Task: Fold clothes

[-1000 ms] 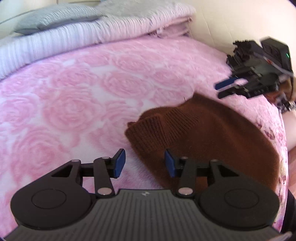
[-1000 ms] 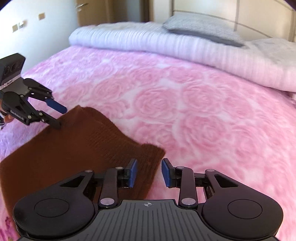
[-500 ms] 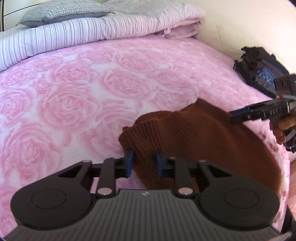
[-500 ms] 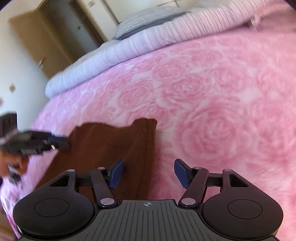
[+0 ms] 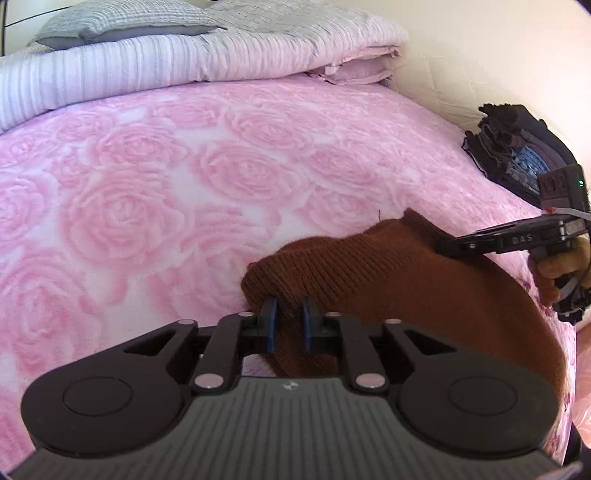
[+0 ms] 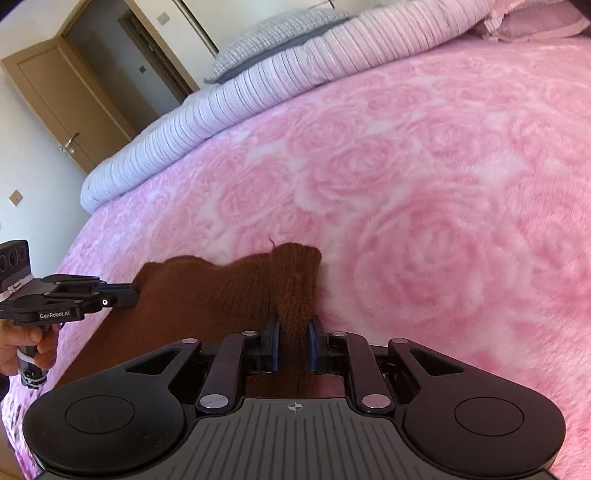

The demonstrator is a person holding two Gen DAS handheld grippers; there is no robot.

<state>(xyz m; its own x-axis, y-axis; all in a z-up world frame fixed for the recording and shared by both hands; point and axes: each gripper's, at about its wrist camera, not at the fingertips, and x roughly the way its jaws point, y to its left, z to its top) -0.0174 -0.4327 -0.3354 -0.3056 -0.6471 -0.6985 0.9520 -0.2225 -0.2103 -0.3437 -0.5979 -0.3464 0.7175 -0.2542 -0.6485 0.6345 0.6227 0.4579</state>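
Observation:
A brown knit sweater lies on the pink rose-patterned bed cover. My left gripper is shut on its near left ribbed corner, and the cloth bunches up between the blue pads. In the right wrist view my right gripper is shut on the sweater at its right ribbed corner. The right gripper also shows in the left wrist view, and the left gripper shows in the right wrist view, each at an opposite corner of the hem.
A striped lilac duvet and a grey pillow lie folded at the head of the bed. A stack of dark folded clothes sits at the right bed edge by the wall. A wooden door stands at the left.
Both grippers were open above the sweater a second ago. Each has moved down to a hem corner and closed on it, the left first, then the right.

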